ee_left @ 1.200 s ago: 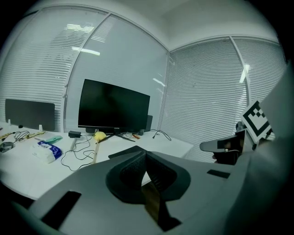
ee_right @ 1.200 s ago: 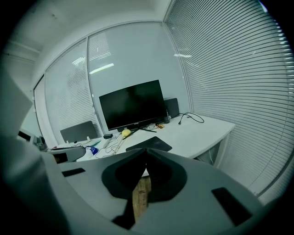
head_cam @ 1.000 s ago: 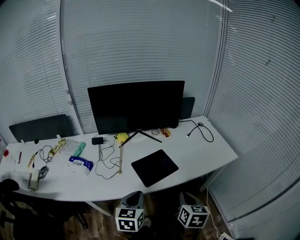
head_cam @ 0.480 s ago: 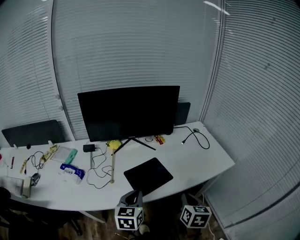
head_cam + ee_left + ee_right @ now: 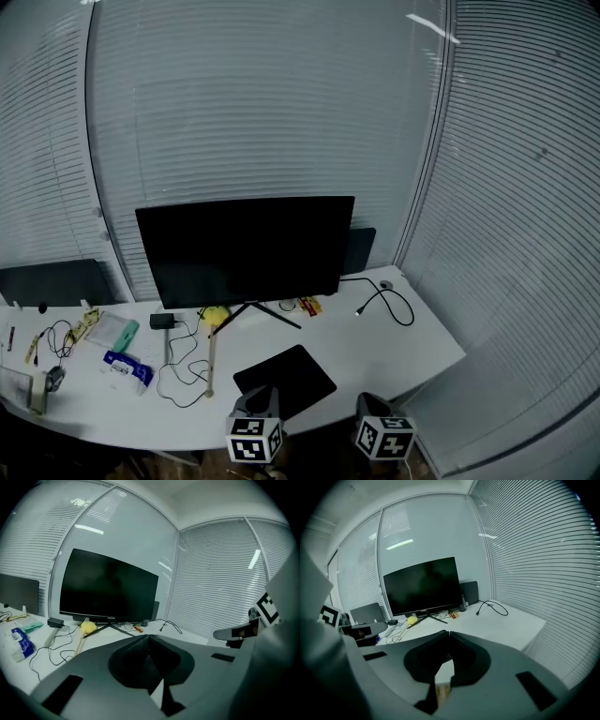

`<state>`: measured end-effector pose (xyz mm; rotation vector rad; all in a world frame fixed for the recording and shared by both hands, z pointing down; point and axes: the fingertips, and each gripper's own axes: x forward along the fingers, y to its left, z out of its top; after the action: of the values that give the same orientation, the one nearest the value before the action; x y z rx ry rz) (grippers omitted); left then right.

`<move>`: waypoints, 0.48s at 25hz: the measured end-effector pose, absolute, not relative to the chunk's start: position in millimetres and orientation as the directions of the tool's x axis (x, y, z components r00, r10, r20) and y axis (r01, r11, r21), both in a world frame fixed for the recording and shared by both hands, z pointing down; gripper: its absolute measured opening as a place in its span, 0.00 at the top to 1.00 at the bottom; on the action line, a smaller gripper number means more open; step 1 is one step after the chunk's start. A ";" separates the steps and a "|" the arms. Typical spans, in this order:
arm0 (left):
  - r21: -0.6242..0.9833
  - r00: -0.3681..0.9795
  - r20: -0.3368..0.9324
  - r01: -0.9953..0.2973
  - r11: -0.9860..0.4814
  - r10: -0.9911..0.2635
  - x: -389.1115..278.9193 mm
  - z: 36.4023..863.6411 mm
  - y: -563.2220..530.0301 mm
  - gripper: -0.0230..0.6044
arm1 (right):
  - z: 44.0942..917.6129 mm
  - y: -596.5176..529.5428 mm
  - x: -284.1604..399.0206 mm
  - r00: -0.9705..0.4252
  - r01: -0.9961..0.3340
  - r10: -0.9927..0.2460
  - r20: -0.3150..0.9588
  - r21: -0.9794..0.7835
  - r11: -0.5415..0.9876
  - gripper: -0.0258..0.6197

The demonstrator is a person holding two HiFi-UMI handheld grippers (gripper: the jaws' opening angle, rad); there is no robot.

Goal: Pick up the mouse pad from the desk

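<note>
Left gripper [image 5: 149,637] and right gripper [image 5: 449,633], jaws together and empty, have closed in on the mouse pad [image 5: 284,380]; grab's next.

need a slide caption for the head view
Left hand-held gripper and right hand-held gripper, both shut, hover at the desk edge near the mouse pad before the monitor.

Mouse pad [image 5: 292,373] corner behind left tongs [image 5: 260,394]

Both grippers held low, side by side, jaws closed.
The left gripper [image 5: 255,398] and right gripper [image 5: 367,401] point forward and slightly down, each with its jaw tips meeting and nothing between them.
</note>
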<state>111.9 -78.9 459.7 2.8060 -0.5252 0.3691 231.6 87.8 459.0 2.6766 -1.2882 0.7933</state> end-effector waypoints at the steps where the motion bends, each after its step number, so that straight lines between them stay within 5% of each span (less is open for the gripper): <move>1: 0.207 0.902 0.293 -0.384 -0.900 -0.317 117.3 460.8 -82.3 0.94 | 460.1 84.5 237.1 0.515 -0.747 -0.713 0.476 -0.157 -0.645 0.91; 12: 0.198 0.889 0.287 -0.419 -0.886 -0.356 160.8 459.6 -129.4 0.94 | 455.3 37.7 287.1 0.500 -0.770 -0.735 0.458 -0.152 -0.619 0.91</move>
<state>160.8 -129.4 459.6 2.8020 -0.5844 0.3561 287.1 37.7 455.3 2.6582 -1.3357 0.7573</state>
